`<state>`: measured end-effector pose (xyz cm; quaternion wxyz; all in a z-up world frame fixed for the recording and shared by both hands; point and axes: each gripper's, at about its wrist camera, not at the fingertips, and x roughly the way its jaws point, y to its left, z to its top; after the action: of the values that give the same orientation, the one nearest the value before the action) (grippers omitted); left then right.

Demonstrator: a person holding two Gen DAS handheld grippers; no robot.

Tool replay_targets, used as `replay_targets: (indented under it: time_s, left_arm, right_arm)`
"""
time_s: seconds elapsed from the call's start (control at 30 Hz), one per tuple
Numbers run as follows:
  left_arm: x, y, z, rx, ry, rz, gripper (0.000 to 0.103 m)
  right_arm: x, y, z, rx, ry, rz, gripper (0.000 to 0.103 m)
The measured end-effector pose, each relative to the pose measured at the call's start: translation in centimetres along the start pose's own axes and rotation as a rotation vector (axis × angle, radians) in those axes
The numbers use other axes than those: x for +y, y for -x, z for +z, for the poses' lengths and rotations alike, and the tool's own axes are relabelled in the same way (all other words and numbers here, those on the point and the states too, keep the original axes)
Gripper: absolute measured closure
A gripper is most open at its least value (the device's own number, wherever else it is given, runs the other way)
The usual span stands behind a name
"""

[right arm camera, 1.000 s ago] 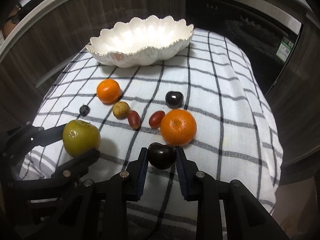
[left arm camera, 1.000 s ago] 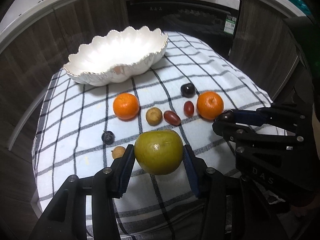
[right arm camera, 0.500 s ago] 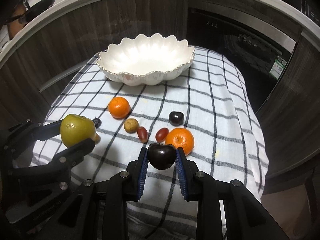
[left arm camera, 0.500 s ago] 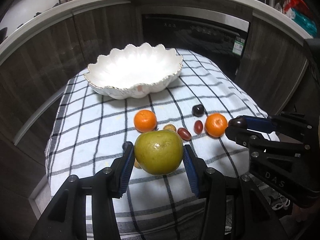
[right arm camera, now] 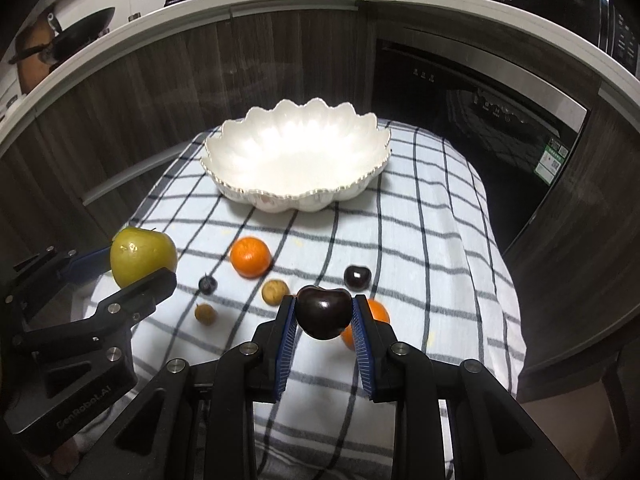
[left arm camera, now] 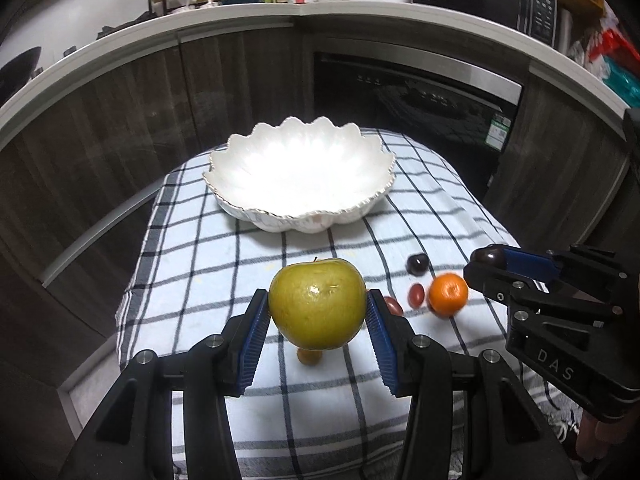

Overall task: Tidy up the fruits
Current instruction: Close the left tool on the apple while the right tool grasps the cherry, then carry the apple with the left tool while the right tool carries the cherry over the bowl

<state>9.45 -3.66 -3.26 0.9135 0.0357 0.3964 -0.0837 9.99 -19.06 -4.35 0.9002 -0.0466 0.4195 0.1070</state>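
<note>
My left gripper (left arm camera: pixel 318 306) is shut on a green apple (left arm camera: pixel 317 303) and holds it above the checked cloth (left arm camera: pixel 224 264); the same apple (right arm camera: pixel 143 256) shows at the left of the right wrist view. My right gripper (right arm camera: pixel 324 316) is shut on a dark cherry (right arm camera: pixel 323 312), also raised off the cloth, and that cherry (left arm camera: pixel 487 257) sits at the right in the left wrist view. The white scalloped bowl (left arm camera: pixel 248 212) (right arm camera: pixel 240 194) stands empty at the far end. On the cloth lie two oranges (right arm camera: pixel 251 257) (right arm camera: pixel 378 312), another dark cherry (right arm camera: pixel 356 277) and several small fruits.
The cloth covers a small table with dark cabinet fronts (right arm camera: pixel 168 92) and a black appliance (right arm camera: pixel 480 96) close behind it. A counter (left arm camera: pixel 304 10) with bottles and jars runs above. A small brown fruit (right arm camera: pixel 275 291) and a blueberry (right arm camera: pixel 207 284) lie near the middle.
Both grippers have risen with their fruit, so the bowl and the loose fruit look smaller and farther below. The grips on the apple and the cherry are unchanged.
</note>
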Motion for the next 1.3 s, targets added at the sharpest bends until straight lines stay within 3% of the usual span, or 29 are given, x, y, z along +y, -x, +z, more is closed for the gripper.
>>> replay_targets:
  time_s: [0.77, 1.3]
  left_arm:
    - [3.2, -2.1, 5.9, -0.032, 0.093, 0.065, 0.055]
    - [4.9, -4.8, 10.2, -0.049, 0.094, 0.093, 0.055]
  right_arm:
    - [0.2, -0.9, 6.6, -0.101, -0.032, -0.014, 0.074]
    - [-0.5, -3.4, 11.1, -0.132, -0.051, -0.036, 0.074]
